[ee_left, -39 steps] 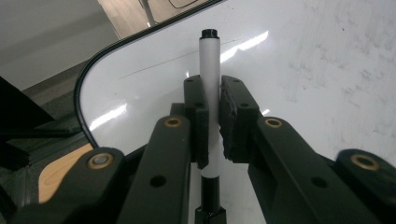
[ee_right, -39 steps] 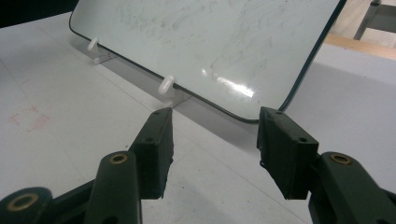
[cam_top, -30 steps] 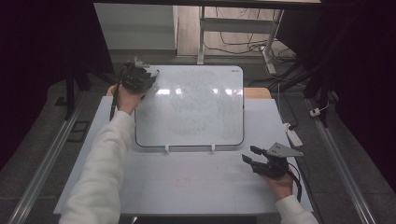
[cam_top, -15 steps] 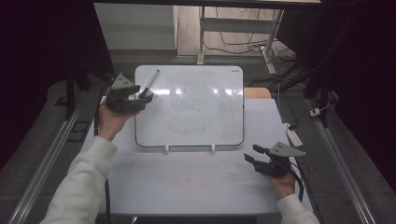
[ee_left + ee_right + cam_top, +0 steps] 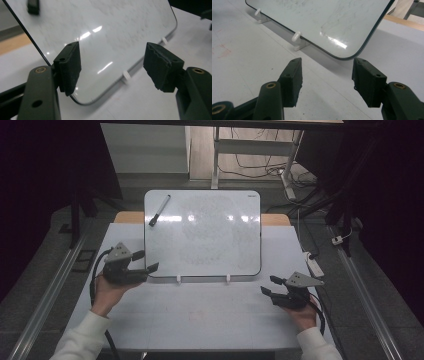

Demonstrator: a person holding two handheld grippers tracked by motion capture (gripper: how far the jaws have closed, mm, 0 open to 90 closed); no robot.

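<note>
The pen (image 5: 159,210) lies slantwise at the board's (image 5: 202,232) far-left corner, nearer the empty, wide-open left tool (image 5: 141,261) than the open right tool (image 5: 269,285).

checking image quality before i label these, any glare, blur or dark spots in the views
High view: bright glare patches on the whiteboard; surroundings beyond the table fall into near black. Left gripper view: streaky glare on the board, the marker at top is blurred, the near jaws soft. Right gripper view: one sharp glare spot near the board's corner, otherwise evenly lit.
</note>
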